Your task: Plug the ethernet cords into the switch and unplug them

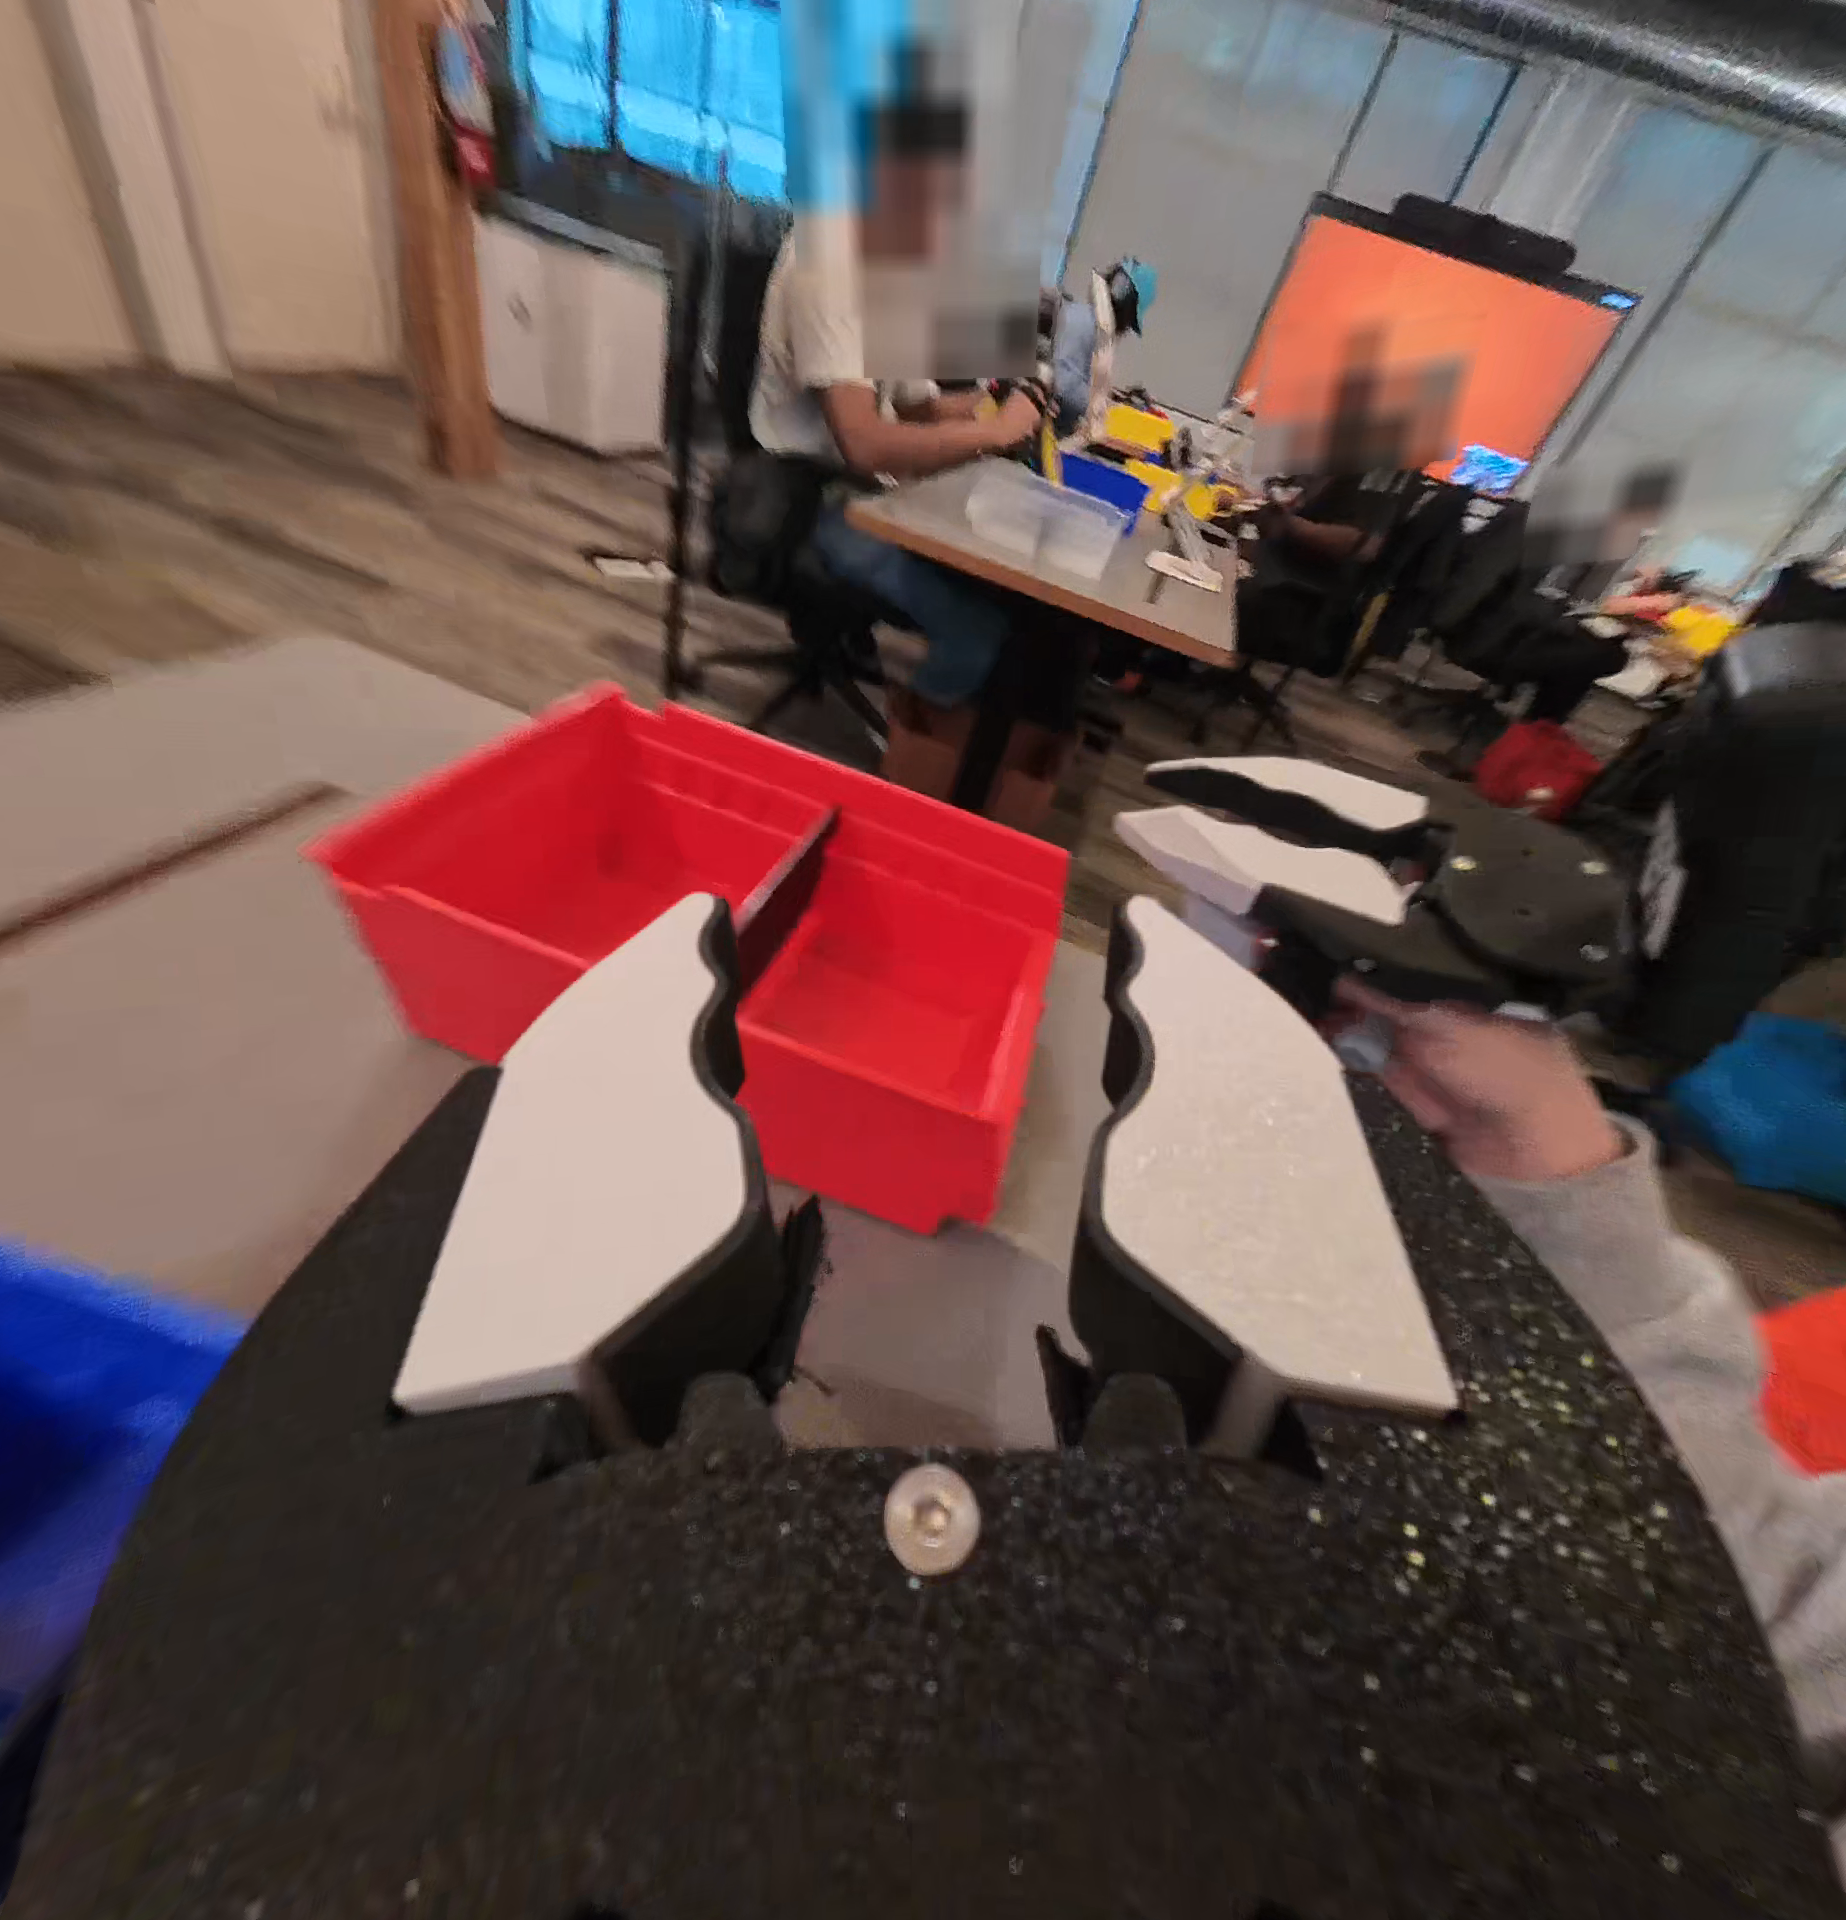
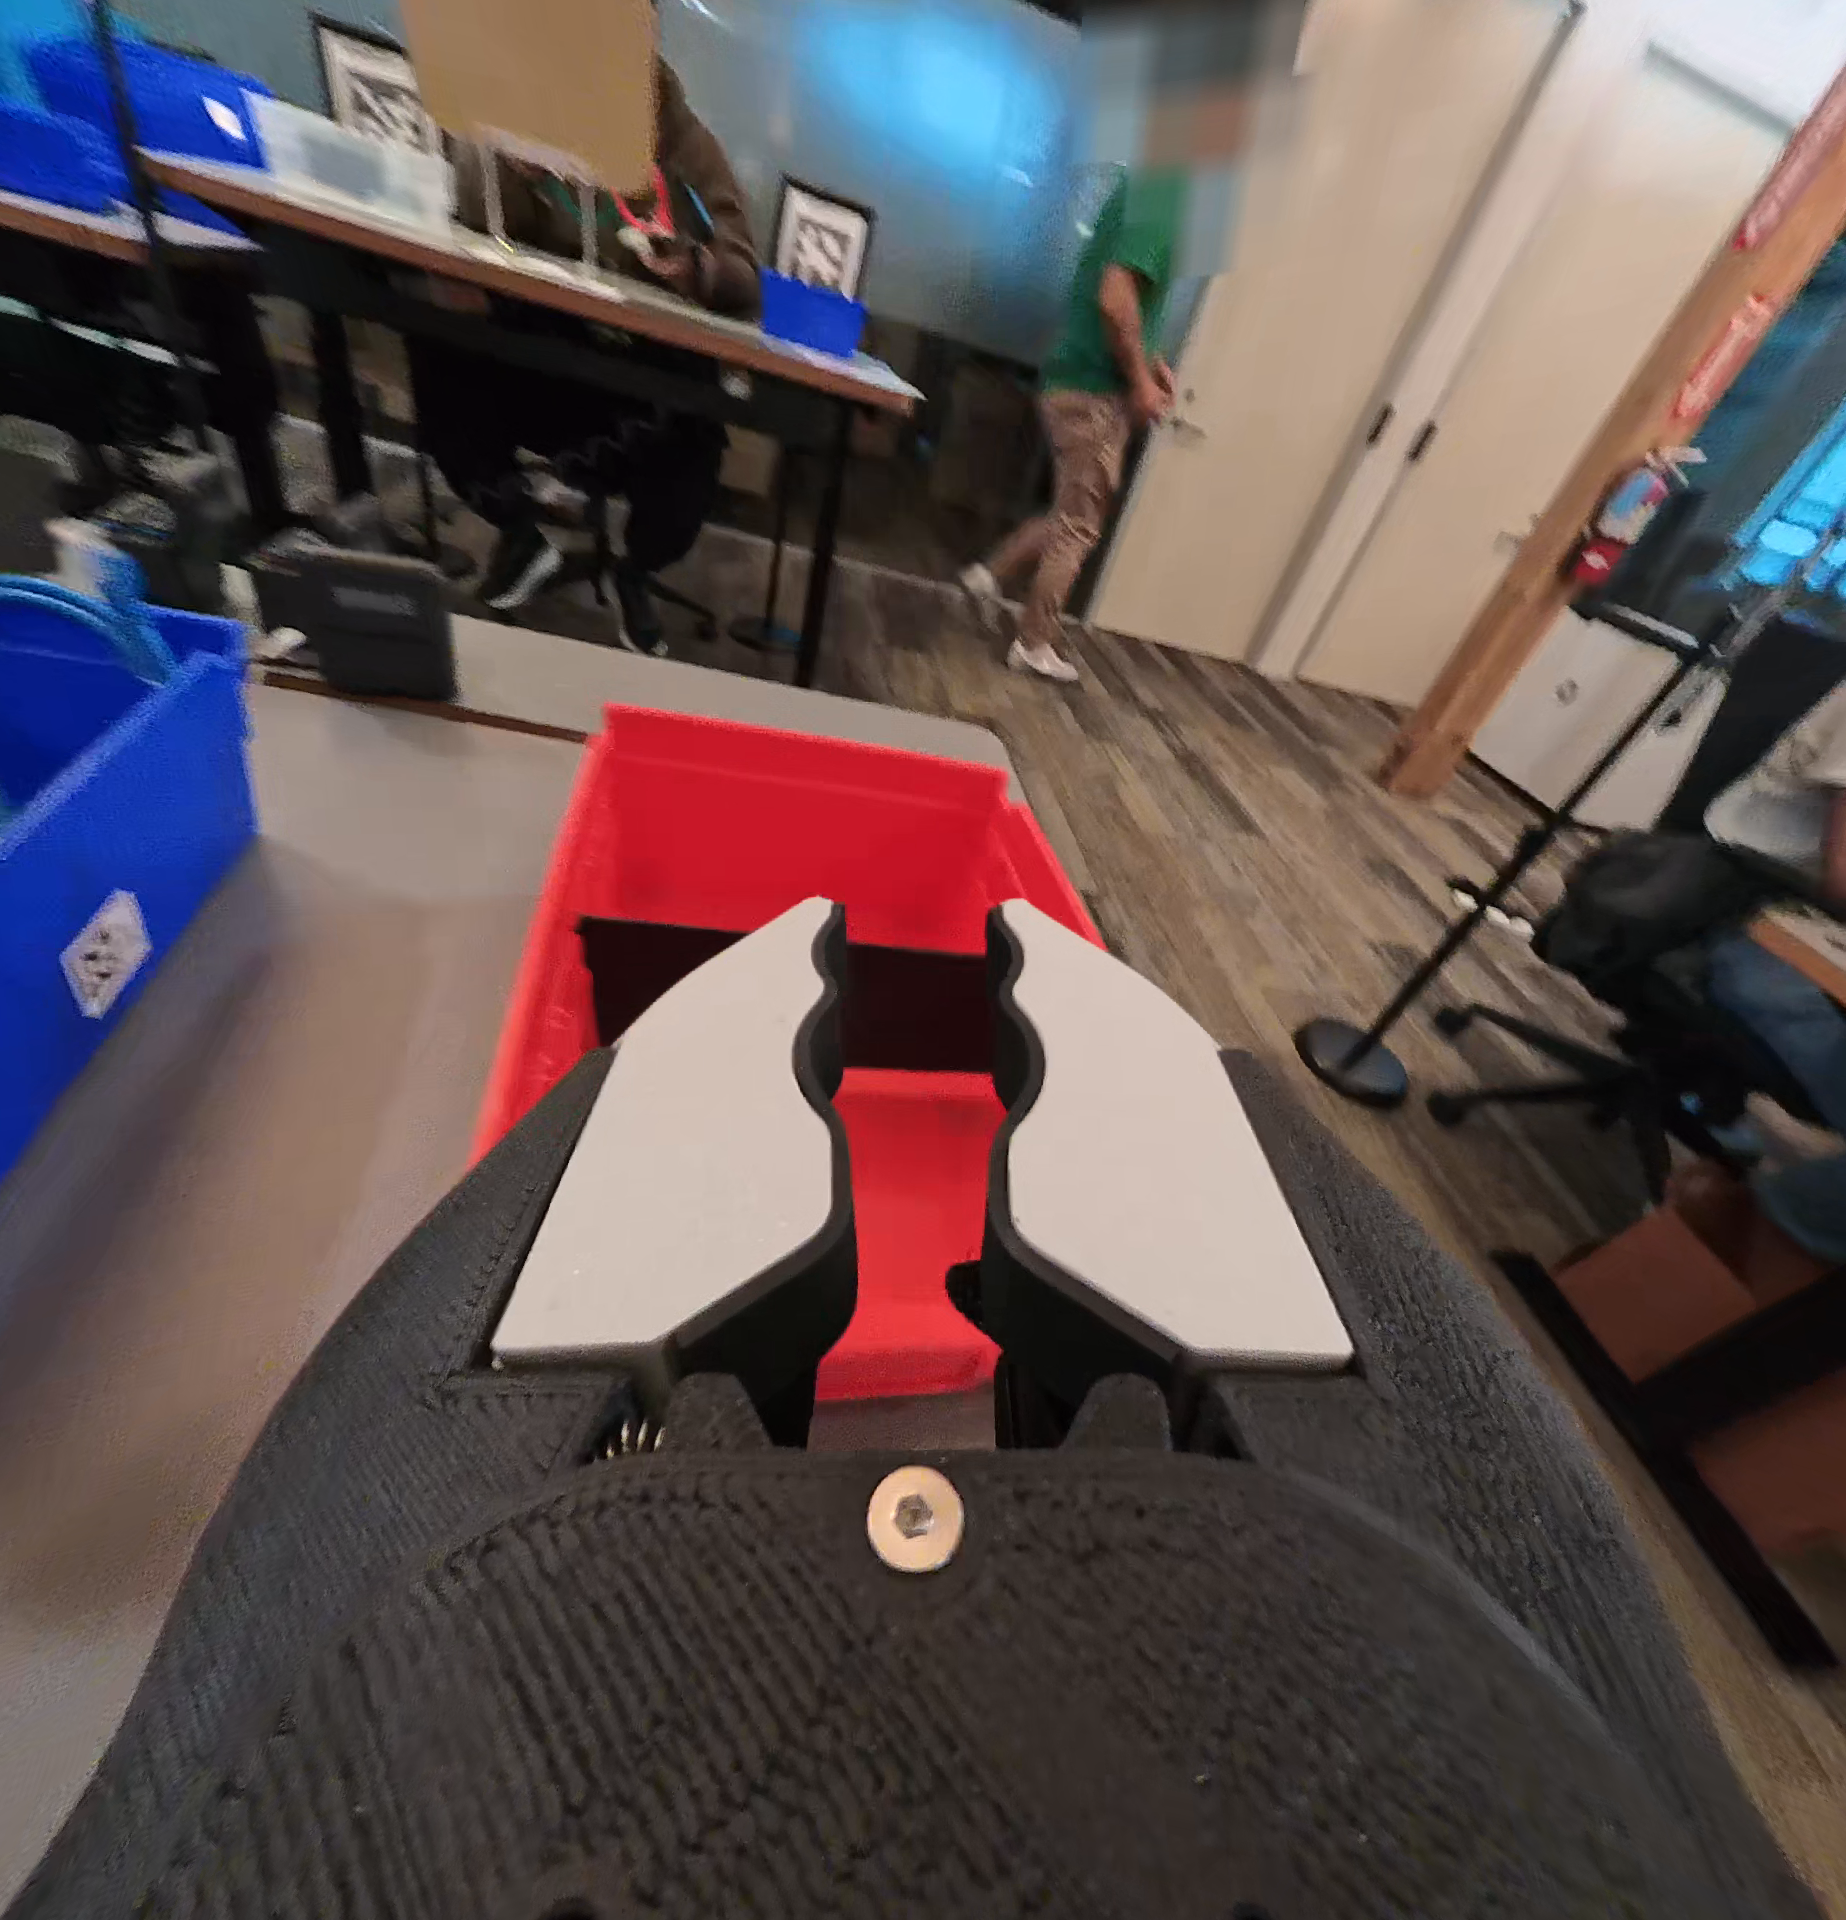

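Both grippers hover empty over the grey table [image 1: 171,1039]: the left gripper [image 1: 924,971] gapes wide beside the red bin [image 1: 903,1127], the right gripper [image 2: 916,961] narrower, above its black divider [image 2: 914,1013].

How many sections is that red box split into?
2. The red bin on the grey table has one dark divider across it: one section nearer the right gripper, one beyond. Both look empty, though the fingers hide part of the near one.
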The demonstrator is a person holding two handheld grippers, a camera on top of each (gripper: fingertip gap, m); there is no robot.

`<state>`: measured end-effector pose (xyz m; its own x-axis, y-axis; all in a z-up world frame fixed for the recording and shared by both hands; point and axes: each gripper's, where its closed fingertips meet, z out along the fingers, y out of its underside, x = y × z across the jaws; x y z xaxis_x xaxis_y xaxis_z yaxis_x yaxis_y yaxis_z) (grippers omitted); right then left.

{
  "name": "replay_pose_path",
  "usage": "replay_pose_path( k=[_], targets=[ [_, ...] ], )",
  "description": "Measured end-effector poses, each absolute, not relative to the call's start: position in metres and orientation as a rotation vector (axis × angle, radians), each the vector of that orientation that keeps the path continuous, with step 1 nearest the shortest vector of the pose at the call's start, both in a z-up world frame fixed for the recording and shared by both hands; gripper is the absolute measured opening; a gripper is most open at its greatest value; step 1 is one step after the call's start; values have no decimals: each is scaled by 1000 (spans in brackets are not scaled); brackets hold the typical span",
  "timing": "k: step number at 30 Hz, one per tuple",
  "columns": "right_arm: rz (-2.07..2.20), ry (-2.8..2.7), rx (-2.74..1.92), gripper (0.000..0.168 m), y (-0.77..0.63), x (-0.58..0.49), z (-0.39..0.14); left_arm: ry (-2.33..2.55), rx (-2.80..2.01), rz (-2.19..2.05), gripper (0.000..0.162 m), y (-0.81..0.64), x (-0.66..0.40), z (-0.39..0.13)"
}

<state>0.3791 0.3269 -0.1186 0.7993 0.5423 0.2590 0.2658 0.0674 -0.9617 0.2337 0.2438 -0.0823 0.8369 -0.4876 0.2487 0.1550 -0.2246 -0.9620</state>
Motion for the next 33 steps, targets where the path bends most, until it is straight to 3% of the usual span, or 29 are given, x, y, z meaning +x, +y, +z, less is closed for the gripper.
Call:
replay_pose_path(
  k=[8, 14, 23, 33],
  targets=[
    [467, -846, -1302, 24, 261, 291, -90, 87, -1450, 199, 61, 134, 11, -69],
    [519, -1098, -1285, 25, 240, 212, -125, -147, -1507, 186, 61, 86, -102, -128],
    [577, -1649, -1188, 30, 238, 65, -151, -100, -1548, 208, 62, 77, -138, -186],
    [329, -2316, -1305, 35, 243, -45, -226, -73, -1561, 186, 61, 80, -128, -201]
  ],
)
